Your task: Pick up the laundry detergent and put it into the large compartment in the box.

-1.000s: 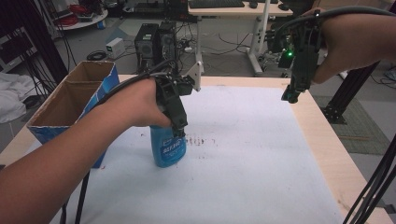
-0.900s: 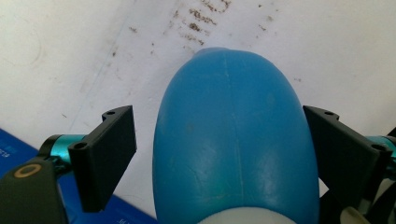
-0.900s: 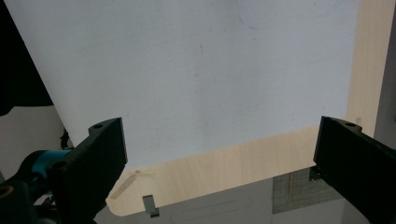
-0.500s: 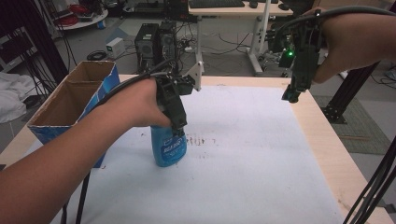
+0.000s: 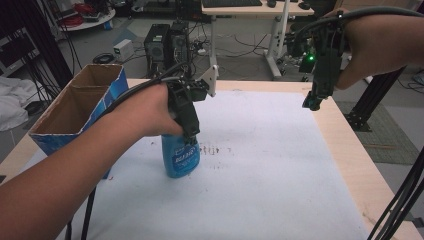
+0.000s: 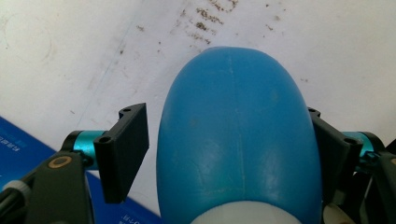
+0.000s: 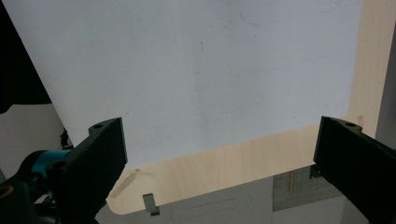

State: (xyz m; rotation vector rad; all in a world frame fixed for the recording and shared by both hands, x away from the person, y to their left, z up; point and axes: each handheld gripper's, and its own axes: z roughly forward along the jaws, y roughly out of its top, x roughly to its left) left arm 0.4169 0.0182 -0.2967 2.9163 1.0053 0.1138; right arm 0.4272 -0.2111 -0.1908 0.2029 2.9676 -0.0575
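Note:
A blue plastic bottle (image 5: 181, 157) with a white label stands upright on the white sheet (image 5: 270, 165), left of centre. My left gripper (image 5: 190, 137) reaches down over it from above, jaws on either side of its body. In the left gripper view the bottle (image 6: 233, 140) sits between the jaws of the left gripper (image 6: 223, 113); the right jaw is against it and a gap shows beside the left jaw. My right gripper (image 5: 310, 102) hangs in the air over the table's far right edge. In its own view the right gripper (image 7: 222, 125) is open and holds nothing.
An open cardboard box (image 5: 75, 107) with blue sides stands at the table's left edge, close to my left forearm. Brown specks (image 5: 215, 149) mark the sheet just right of the bottle. Bare wooden table edge (image 5: 345, 145) runs along the right. Desks, computers and cables lie beyond.

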